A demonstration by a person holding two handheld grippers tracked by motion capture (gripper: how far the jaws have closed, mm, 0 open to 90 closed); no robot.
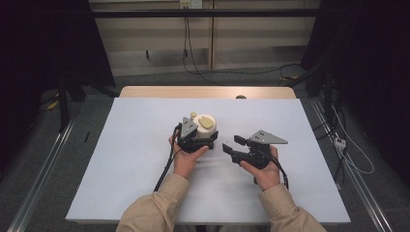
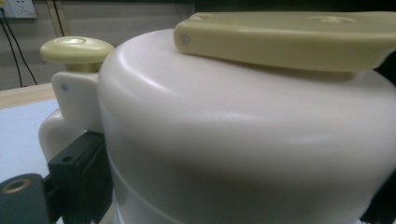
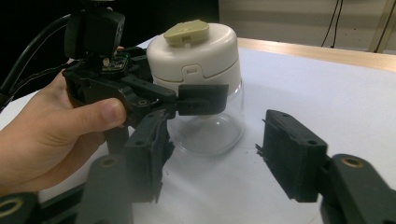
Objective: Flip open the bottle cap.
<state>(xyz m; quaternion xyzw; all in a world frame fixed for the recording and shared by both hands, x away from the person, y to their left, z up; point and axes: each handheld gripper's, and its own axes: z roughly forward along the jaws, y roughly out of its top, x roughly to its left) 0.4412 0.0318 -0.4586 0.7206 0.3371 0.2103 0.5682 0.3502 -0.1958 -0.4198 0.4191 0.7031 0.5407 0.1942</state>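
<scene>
on the white counter (image 1: 145,159) stands a clear jar (image 3: 210,133) with a cream lid (image 3: 198,53) and an olive flap (image 3: 186,31). left tongs (image 3: 187,105) clench its body; right tongs (image 3: 212,154) gape just beside it.

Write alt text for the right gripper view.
The left hand-held gripper, held in a person's hand, clamps a clear jar with a cream lid standing on the white table. In the foreground, the right hand-held gripper stands open beside the jar, empty.
</scene>
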